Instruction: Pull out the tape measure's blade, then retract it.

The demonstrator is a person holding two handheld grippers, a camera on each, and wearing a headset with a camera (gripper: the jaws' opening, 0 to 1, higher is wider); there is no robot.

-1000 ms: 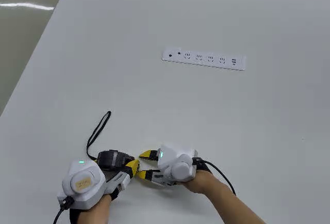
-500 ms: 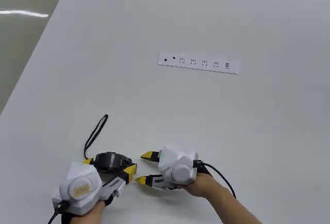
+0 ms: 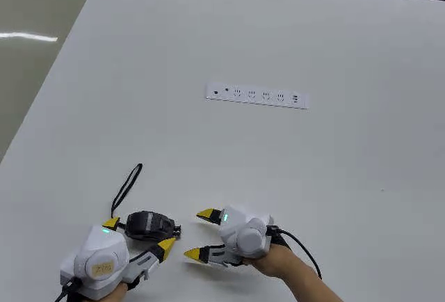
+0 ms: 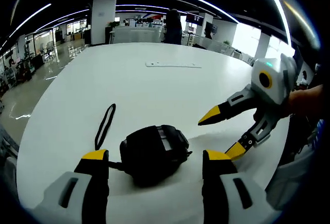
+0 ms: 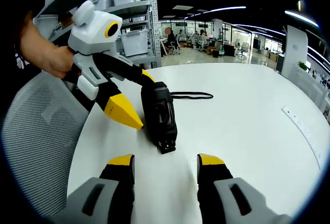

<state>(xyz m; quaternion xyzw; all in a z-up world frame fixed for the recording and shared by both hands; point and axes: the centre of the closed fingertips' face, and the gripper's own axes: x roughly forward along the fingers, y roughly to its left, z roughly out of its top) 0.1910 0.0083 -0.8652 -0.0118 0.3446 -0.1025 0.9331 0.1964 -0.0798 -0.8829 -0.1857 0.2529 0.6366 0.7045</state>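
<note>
A black tape measure (image 3: 148, 224) lies on the white table (image 3: 229, 163), its black wrist strap (image 3: 127, 187) trailing away to the far left. My left gripper (image 3: 138, 234) is open, one yellow-tipped finger on each side of the case without touching it. In the left gripper view the tape measure (image 4: 152, 153) sits between the spread fingers, blade end toward the right. My right gripper (image 3: 199, 234) hovers just right of the case, open and holding nothing. In the right gripper view the tape measure (image 5: 161, 111) lies ahead of my right gripper (image 5: 165, 161), with the left gripper (image 5: 136, 95) straddling it.
A white power strip (image 3: 256, 96) lies mid-table, well beyond the grippers. The table's left edge (image 3: 49, 100) drops to the floor. A grey mesh chair (image 5: 36, 131) stands by the near edge. A black cable (image 3: 299, 246) trails from the right gripper.
The left gripper's jaws have spread apart and drawn back slightly, so the tape measure now lies free between them. The right gripper's jaws have also widened. The head camera has shifted.
</note>
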